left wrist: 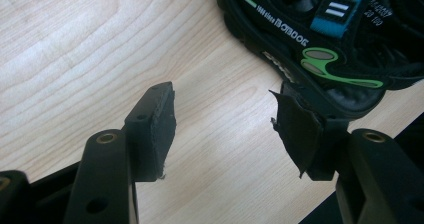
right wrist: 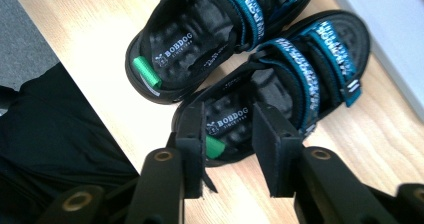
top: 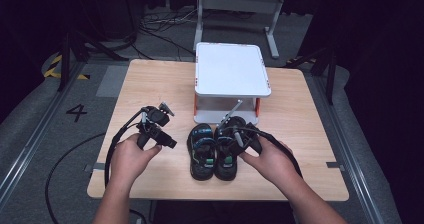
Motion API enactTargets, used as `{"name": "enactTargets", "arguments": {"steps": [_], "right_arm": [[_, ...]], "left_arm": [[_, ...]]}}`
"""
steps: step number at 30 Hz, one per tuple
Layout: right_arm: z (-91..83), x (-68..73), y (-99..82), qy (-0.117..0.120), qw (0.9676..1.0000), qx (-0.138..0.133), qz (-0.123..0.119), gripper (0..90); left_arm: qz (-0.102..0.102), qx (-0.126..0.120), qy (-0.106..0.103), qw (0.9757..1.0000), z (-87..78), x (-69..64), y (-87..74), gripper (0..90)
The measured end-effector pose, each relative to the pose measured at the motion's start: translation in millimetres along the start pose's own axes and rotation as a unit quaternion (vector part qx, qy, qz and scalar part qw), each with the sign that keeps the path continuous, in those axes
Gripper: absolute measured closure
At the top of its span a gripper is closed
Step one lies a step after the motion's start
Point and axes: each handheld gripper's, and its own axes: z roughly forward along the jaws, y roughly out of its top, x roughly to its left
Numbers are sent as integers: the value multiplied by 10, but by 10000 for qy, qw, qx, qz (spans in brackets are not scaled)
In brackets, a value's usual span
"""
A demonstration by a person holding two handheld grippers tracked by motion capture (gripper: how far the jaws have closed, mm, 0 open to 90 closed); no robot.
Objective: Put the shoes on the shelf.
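Note:
Two black sandals with blue straps lie side by side on the wooden table (top: 310,134), toes toward a white stand. My left gripper (top: 172,143) sits just left of the left sandal (top: 201,151). It is open, with bare tabletop between its pads; in the left gripper view (left wrist: 222,101) its right pad lies close to that sandal's side (left wrist: 320,39). My right gripper (top: 229,143) hovers over the heel of the right sandal (top: 227,159). In the right gripper view (right wrist: 230,119) the jaws stand apart above that heel (right wrist: 295,69), and nothing is pinched. The other sandal (right wrist: 200,34) lies beyond.
A white two-tier stand (top: 231,69) rises at the back middle of the table, right behind the sandals' toes; its edge (right wrist: 395,29) appears in the right gripper view. Cables trail from both grippers toward the table's near edge. The person's dark clothing (right wrist: 55,149) lies beyond that edge.

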Motion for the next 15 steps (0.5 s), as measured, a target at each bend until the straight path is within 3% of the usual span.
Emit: {"name": "enactTargets", "arguments": {"steps": [5, 9, 12, 15], "right_arm": [[160, 33, 103, 129, 9997, 170, 150, 695], [287, 41, 169, 141, 9987, 322, 362, 693], [363, 43, 205, 327, 9976, 339, 505, 654], [440, 64, 239, 142, 9969, 403, 664, 606]], "left_arm": [[-48, 1, -69, 10000, 4, -12, -15, 412], [32, 62, -63, 10000, 32, -24, 4, 411], [41, 54, -88, 9999, 41, -30, 20, 411], [45, 23, -112, 9999, 47, -48, 59, 411]]}}
